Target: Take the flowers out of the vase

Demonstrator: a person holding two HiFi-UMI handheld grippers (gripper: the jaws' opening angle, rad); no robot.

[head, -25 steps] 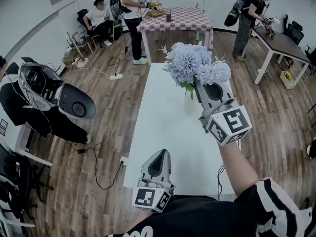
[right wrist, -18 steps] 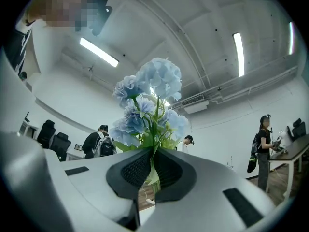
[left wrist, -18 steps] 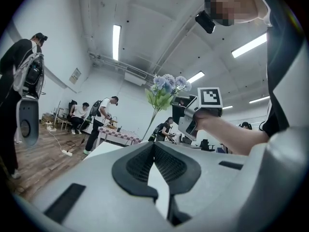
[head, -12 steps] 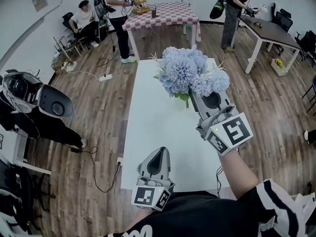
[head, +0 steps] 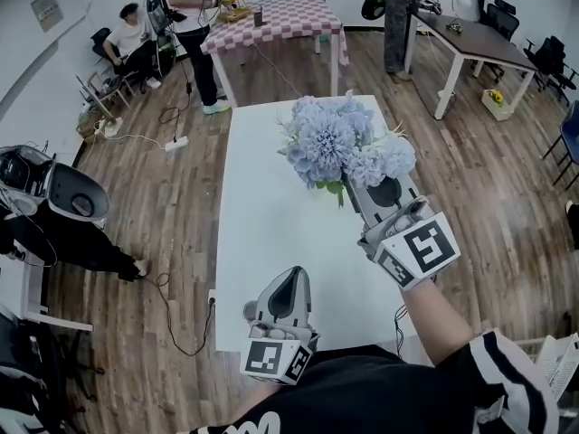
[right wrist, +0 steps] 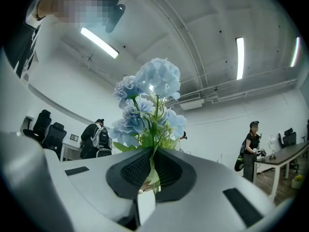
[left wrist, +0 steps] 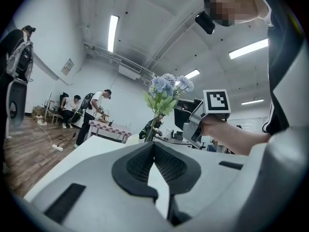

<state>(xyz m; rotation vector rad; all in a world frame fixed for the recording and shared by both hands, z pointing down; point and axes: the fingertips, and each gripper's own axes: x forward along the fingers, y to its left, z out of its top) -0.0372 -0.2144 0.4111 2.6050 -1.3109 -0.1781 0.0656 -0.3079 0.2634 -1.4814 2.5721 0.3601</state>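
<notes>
Holding the flowers in your right gripper, you have its jaws clamped tight on the green stems just under the blue blooms; the right gripper view shows stems and leaves pinched between the pads. The bunch stands roughly upright, raised over the white table towards its far end. Your left gripper sits low at the near end of the table, close to your body, pointing level along the tabletop. Its jaws are closed together with nothing between them. From the left gripper view the flowers show ahead and slightly right, with your right hand behind them. Beyond the table, people stand by a checked table.
</notes>
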